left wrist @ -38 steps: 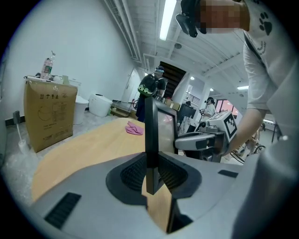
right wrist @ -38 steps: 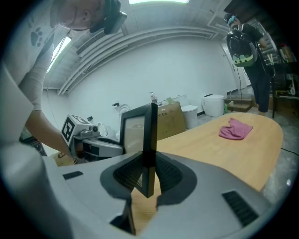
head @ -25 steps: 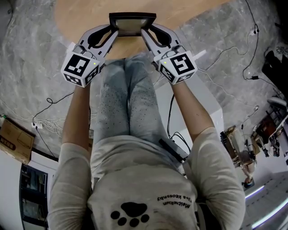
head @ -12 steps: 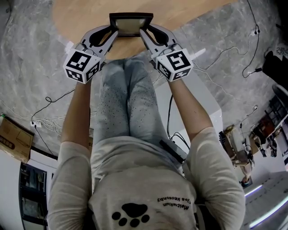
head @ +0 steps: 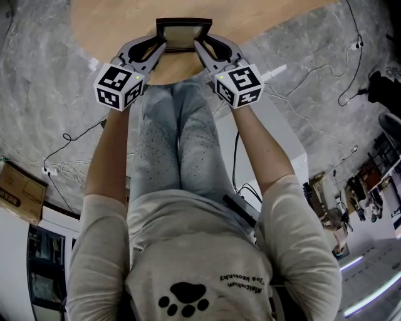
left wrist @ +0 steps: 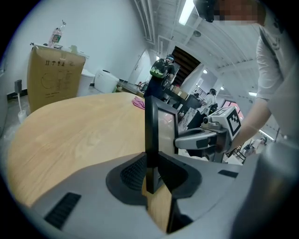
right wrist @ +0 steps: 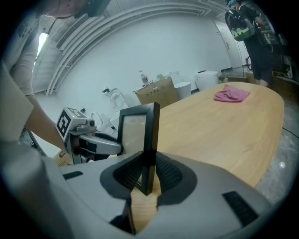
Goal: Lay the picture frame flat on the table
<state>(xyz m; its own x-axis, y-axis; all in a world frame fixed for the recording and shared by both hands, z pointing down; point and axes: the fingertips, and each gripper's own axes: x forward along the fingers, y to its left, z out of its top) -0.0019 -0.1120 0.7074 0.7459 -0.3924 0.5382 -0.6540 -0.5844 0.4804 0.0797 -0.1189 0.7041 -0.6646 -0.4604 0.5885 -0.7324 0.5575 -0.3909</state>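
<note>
While the left gripper point(head: 161, 51) and the right gripper point(head: 199, 50) each clamp a side edge of the picture frame point(head: 183, 31), upright at the near rim of the table point(head: 113, 25), tip both together so it lowers without twisting.

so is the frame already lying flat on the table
No, the picture frame is upright, not flat on the wooden table.

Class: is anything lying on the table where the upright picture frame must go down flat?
Nothing visible: the wooden table around the black picture frame is bare; the pink cloth lies far away.
</note>
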